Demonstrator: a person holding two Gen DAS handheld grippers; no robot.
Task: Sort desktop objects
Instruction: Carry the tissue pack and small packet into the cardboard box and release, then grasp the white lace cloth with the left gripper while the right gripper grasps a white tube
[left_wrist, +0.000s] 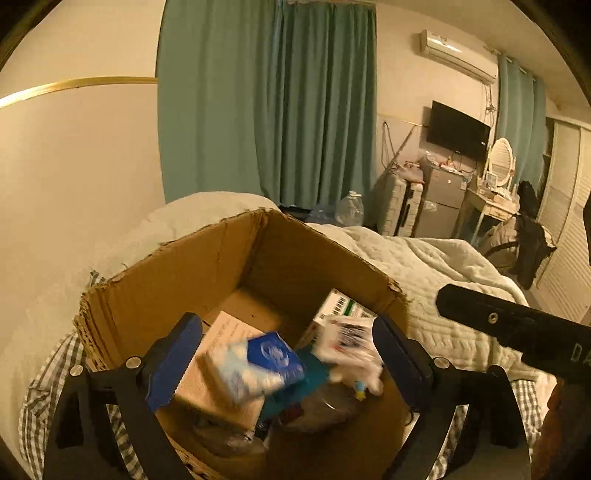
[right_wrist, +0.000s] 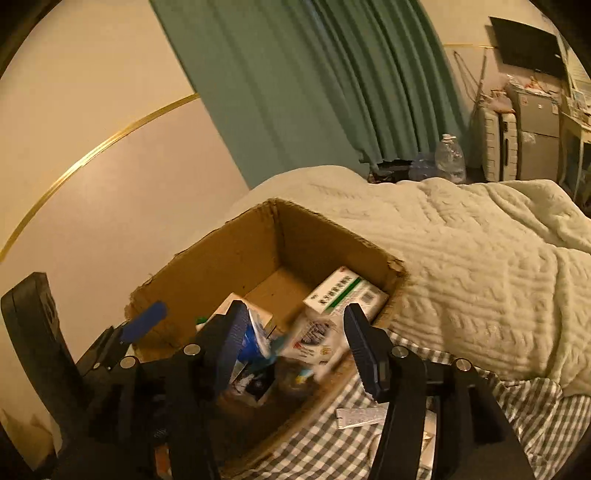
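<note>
An open cardboard box (left_wrist: 155, 295) stands on the bed and also shows in the right wrist view (right_wrist: 229, 251). Inside lie a blue and white carton (left_wrist: 258, 365), blurred, a brown carton (left_wrist: 218, 384), a white and green medicine box (left_wrist: 341, 304) (right_wrist: 343, 291), a white printed box (left_wrist: 347, 338) (right_wrist: 314, 336) and darker items below. My left gripper (left_wrist: 288, 363) is open above the box, nothing between its fingers. My right gripper (right_wrist: 295, 347) is open over the box's near edge, empty. The right gripper's body (left_wrist: 517, 332) shows in the left view.
The box rests on a checked cloth (right_wrist: 317, 439) beside a cream quilt (right_wrist: 480, 266). A silver foil strip (right_wrist: 360, 417) lies on the cloth by my right finger. A wall stands left, green curtains (left_wrist: 266, 103) behind, and a water bottle (right_wrist: 448, 157) stands on the floor.
</note>
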